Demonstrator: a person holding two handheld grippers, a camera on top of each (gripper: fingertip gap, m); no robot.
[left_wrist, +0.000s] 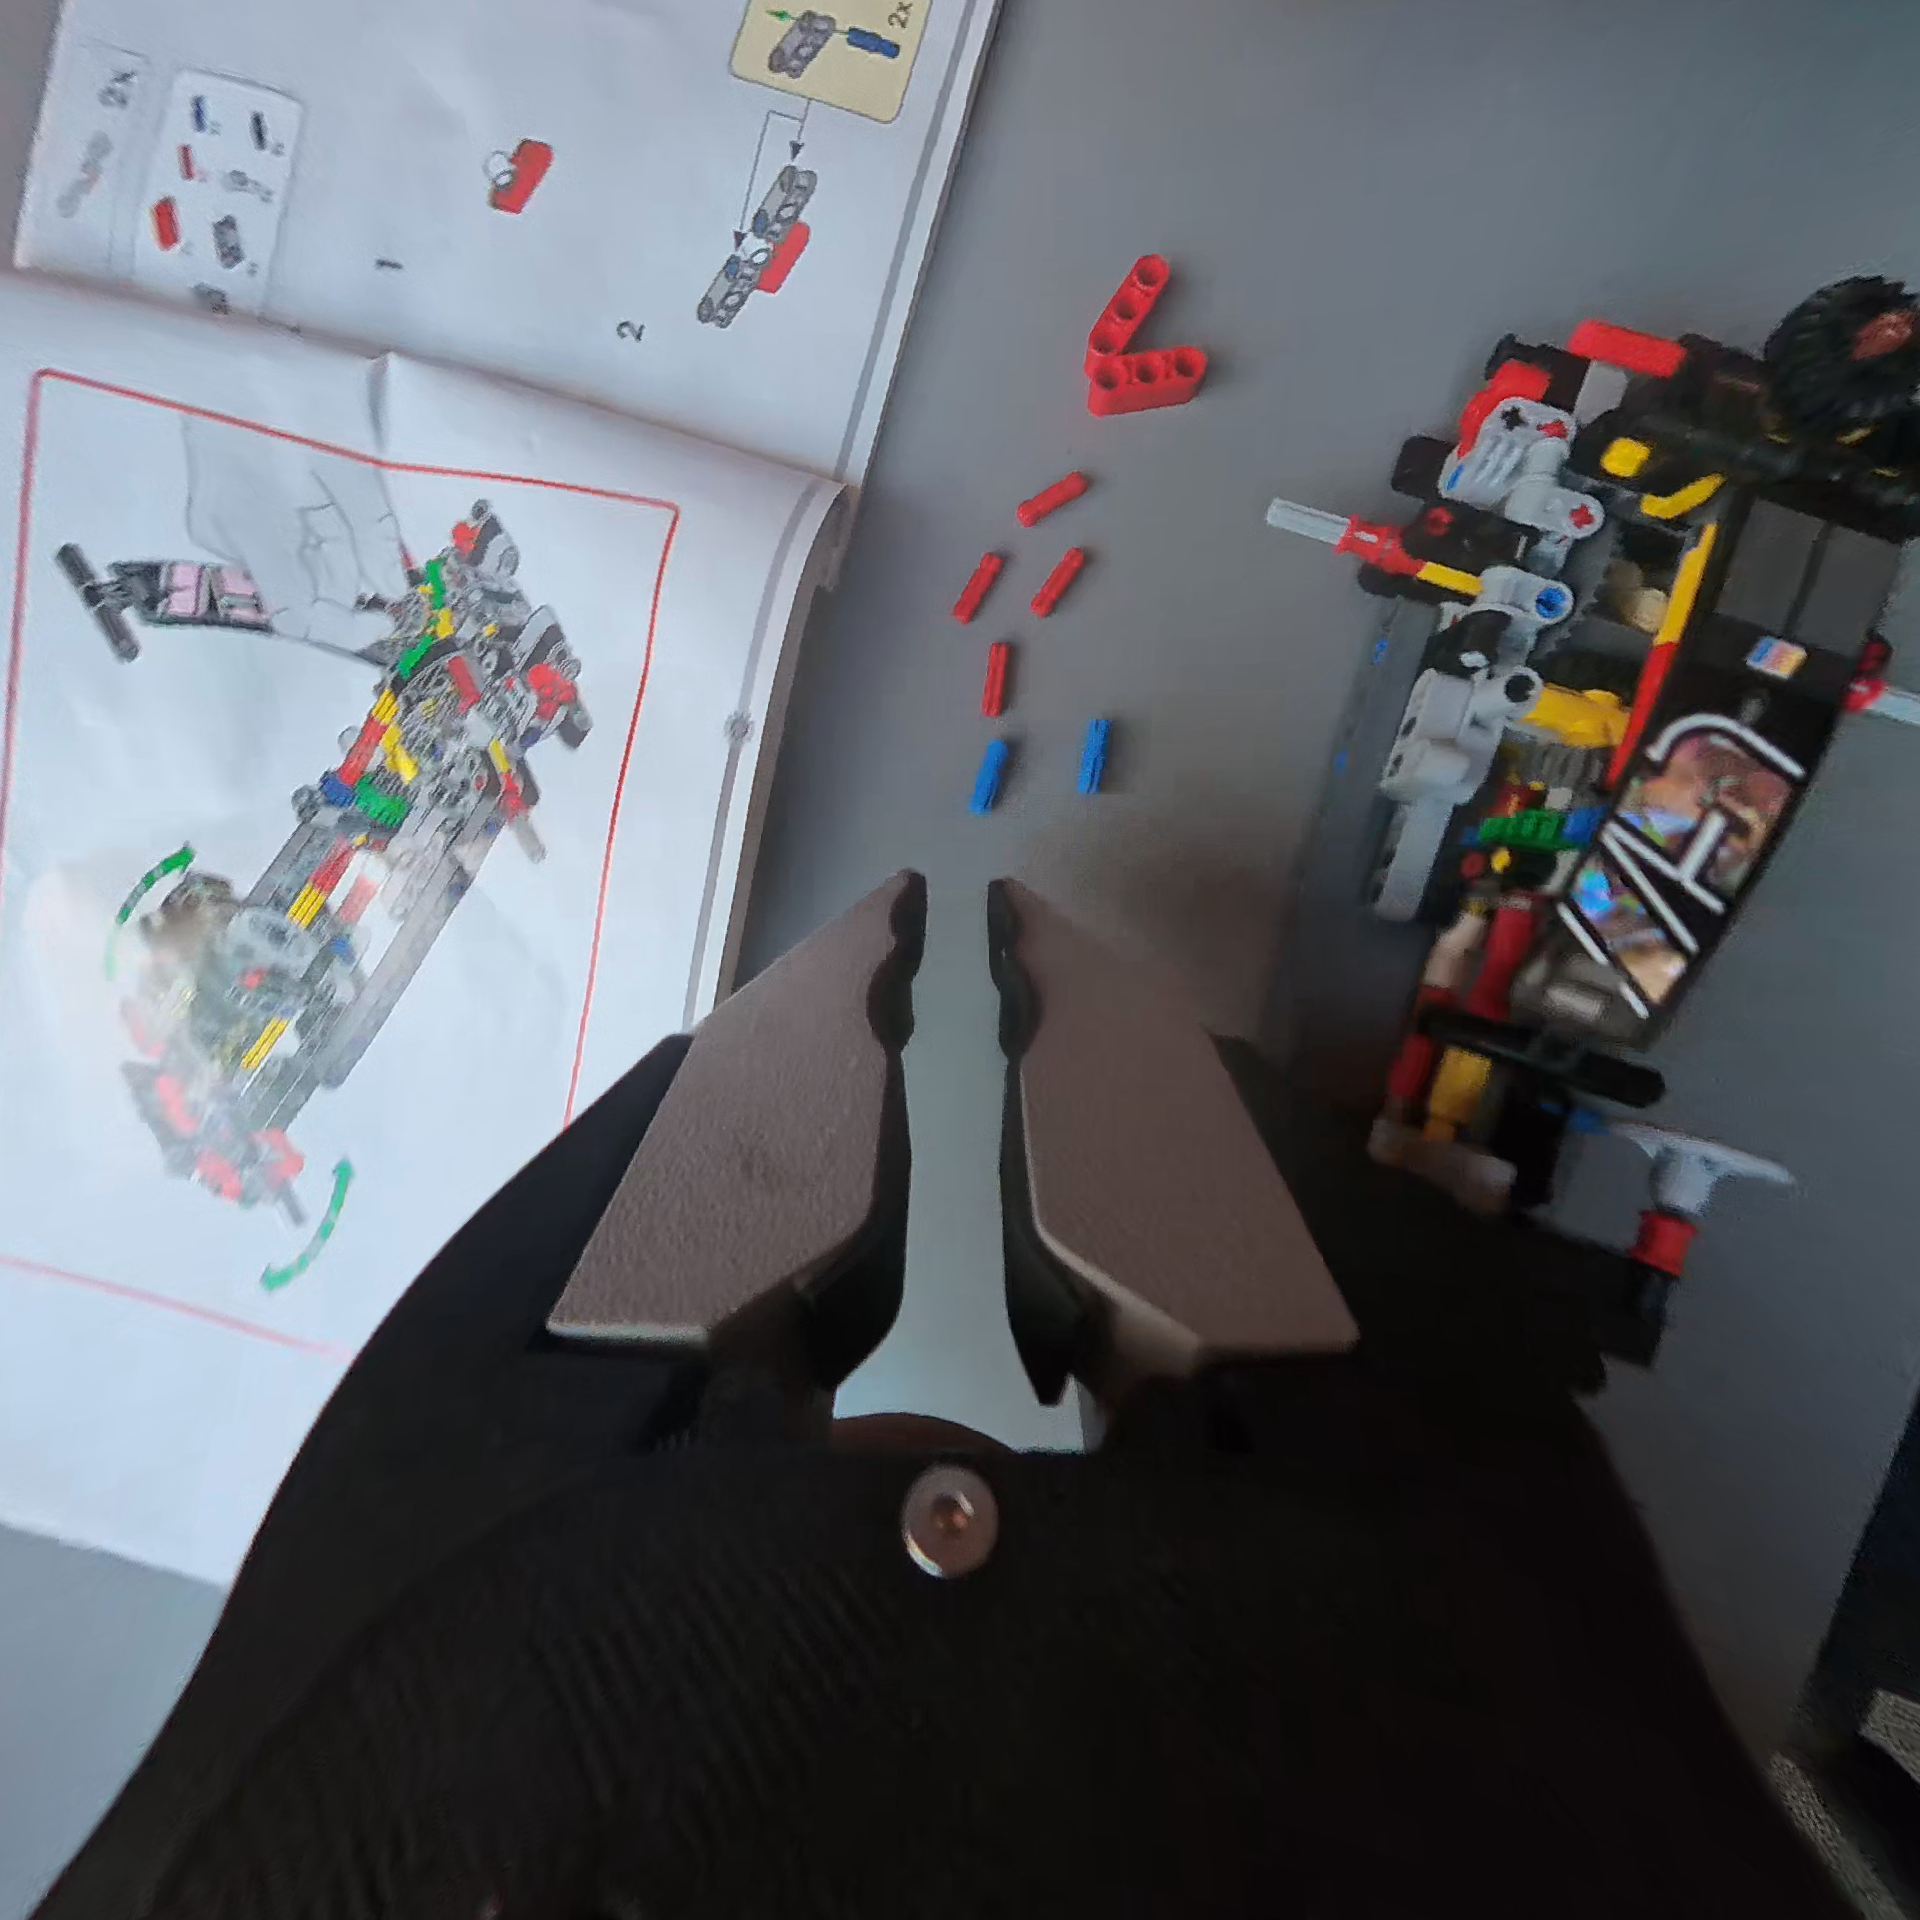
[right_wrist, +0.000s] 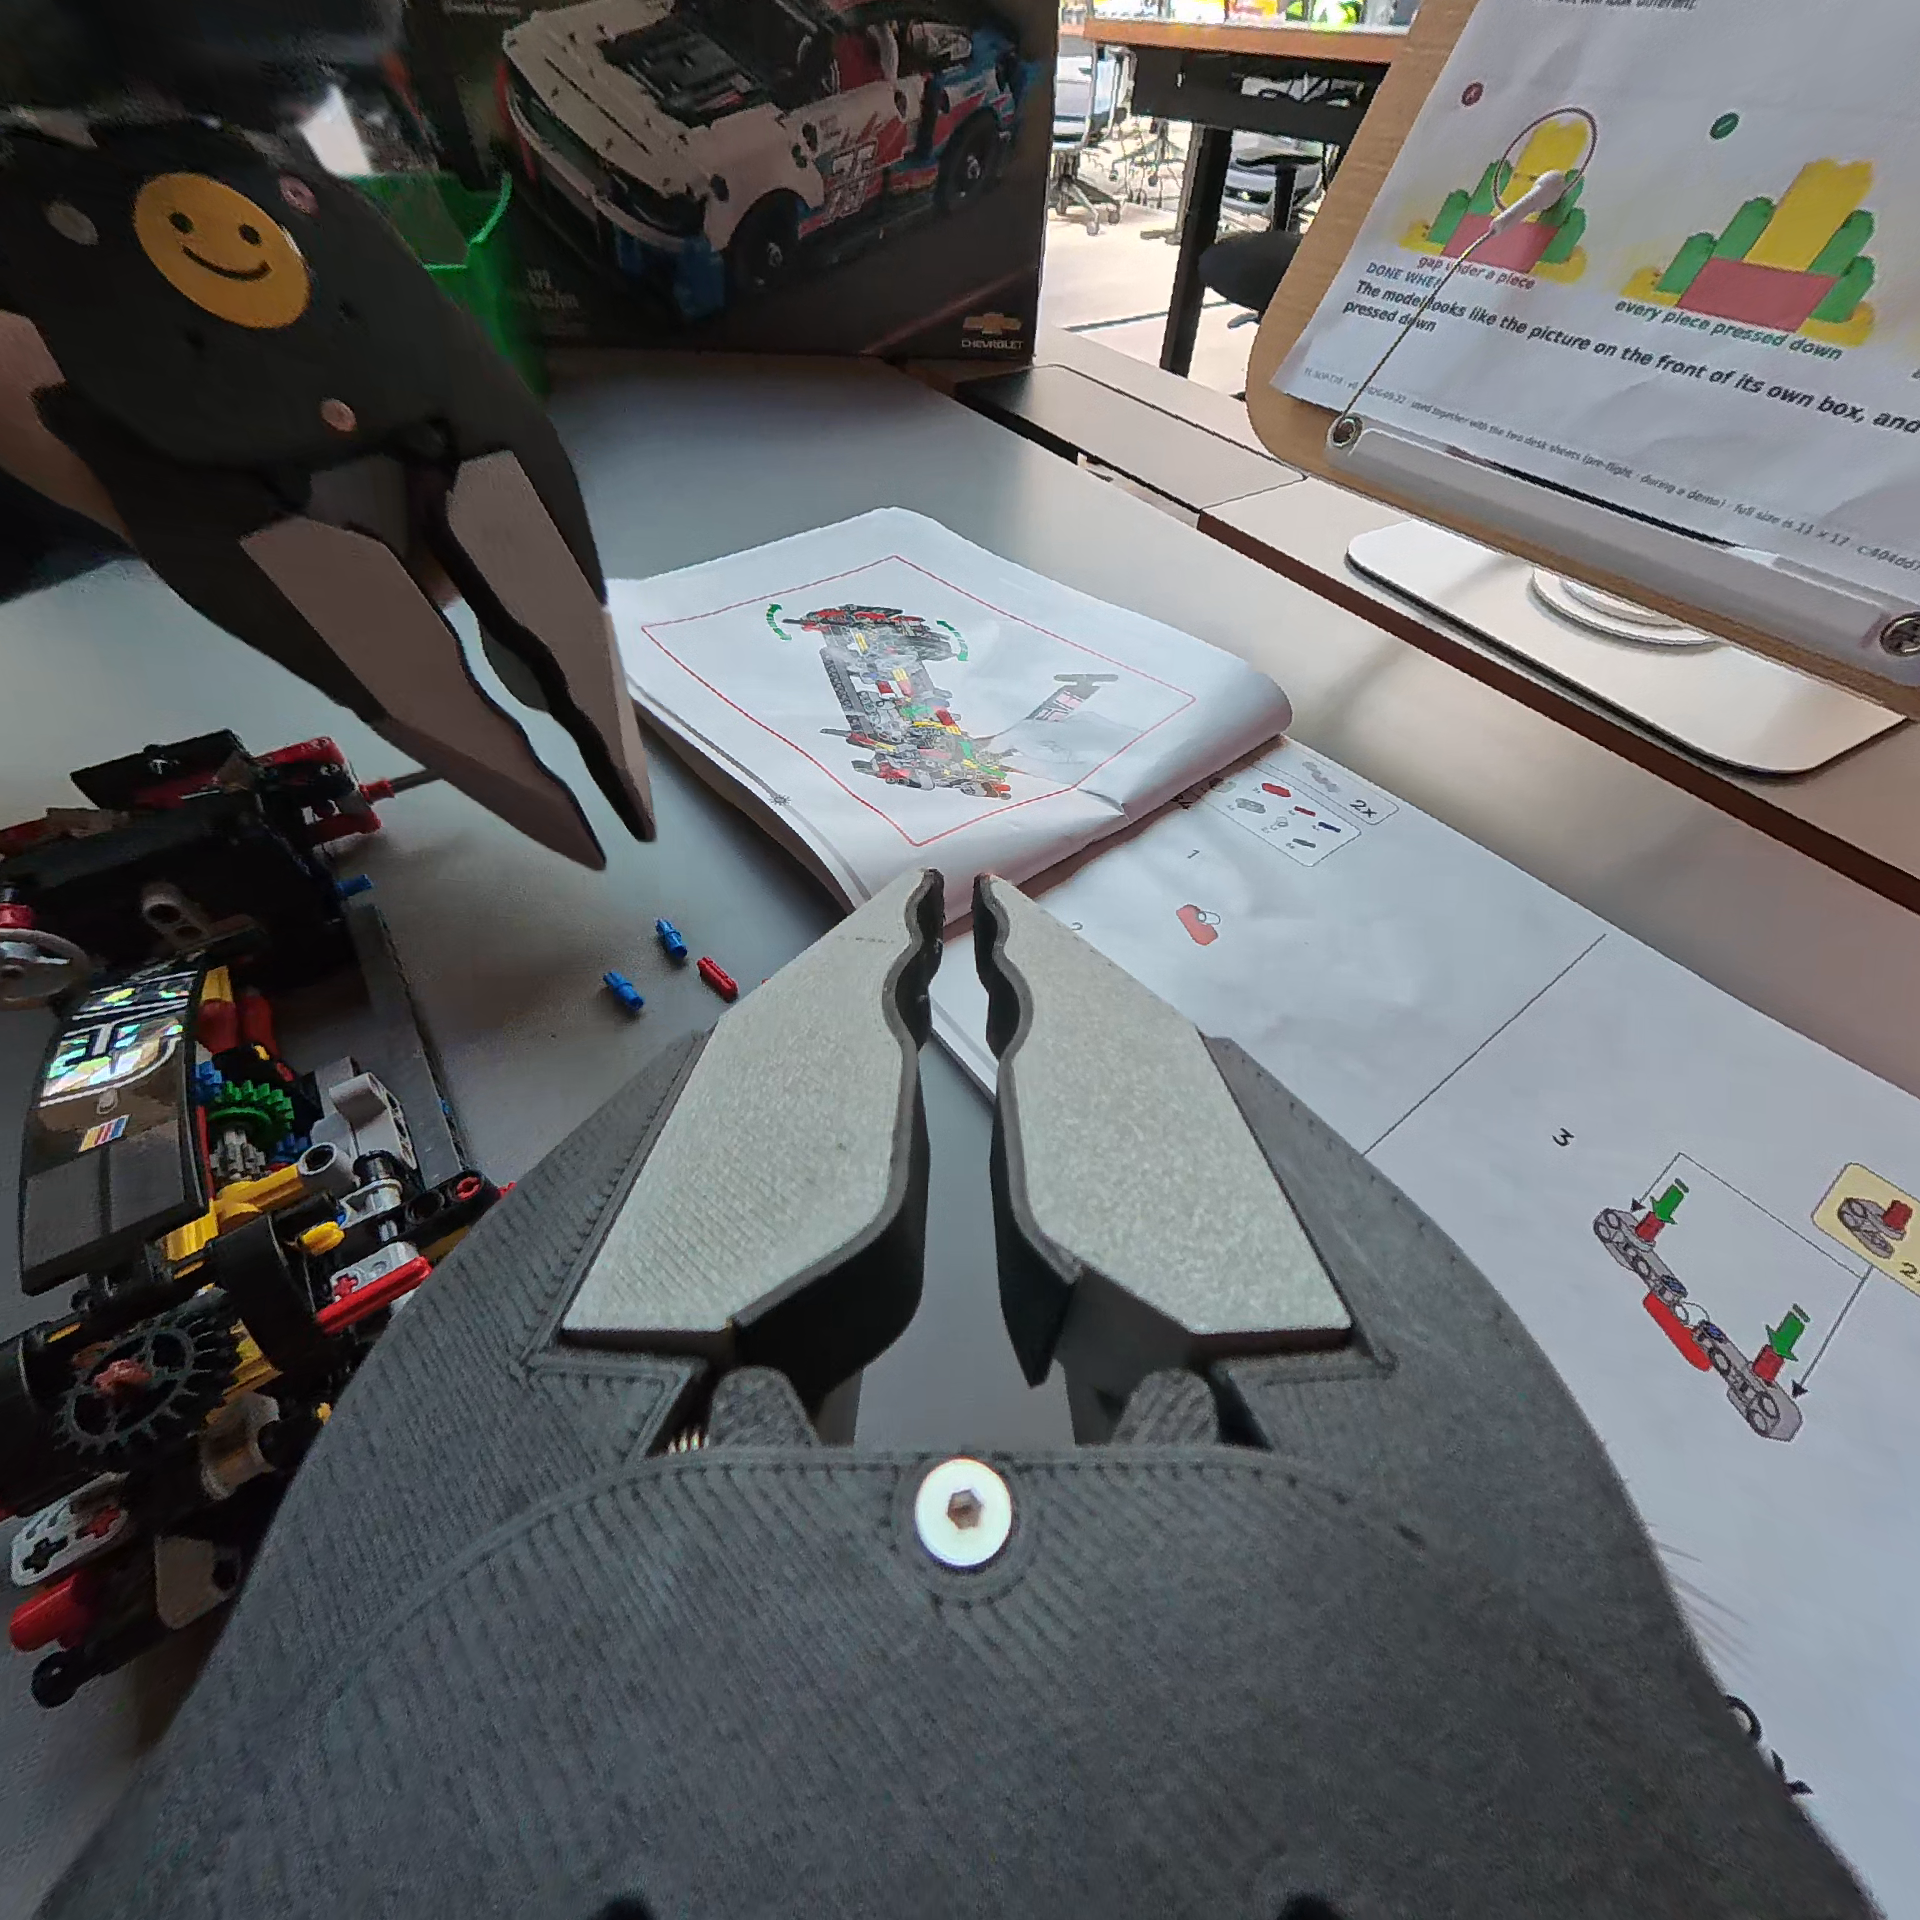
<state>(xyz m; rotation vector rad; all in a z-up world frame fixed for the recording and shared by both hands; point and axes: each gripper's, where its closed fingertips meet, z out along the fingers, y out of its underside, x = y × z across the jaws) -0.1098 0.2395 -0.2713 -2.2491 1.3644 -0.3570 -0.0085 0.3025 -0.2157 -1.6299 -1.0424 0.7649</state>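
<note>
Left wrist view: left gripper (left_wrist: 957, 899), jaws slightly parted on nothing, above the grey table (left_wrist: 1195, 156); two blue pins (left_wrist: 988, 774) just ahead, red pins (left_wrist: 1051, 499) beyond, booklet (left_wrist: 312, 727) left, brick model (left_wrist: 1579, 748) right.

Right wrist view: right gripper (right_wrist: 958, 896), jaws narrowly parted, bare, over the booklet's edge; left gripper upper left, over the pins.

On the worktop (left_wrist: 1299, 208), the open instruction booklet (left_wrist: 364, 727) lies left, the part-built model (left_wrist: 1579, 779) right, and loose pins (left_wrist: 1039, 623) with a bent beam (left_wrist: 1138, 343) lie between them. In the right wrist view, a box (right_wrist: 769, 177) stands behind the booklet and a sheet stand (right_wrist: 1621, 582) beyond it.
</note>
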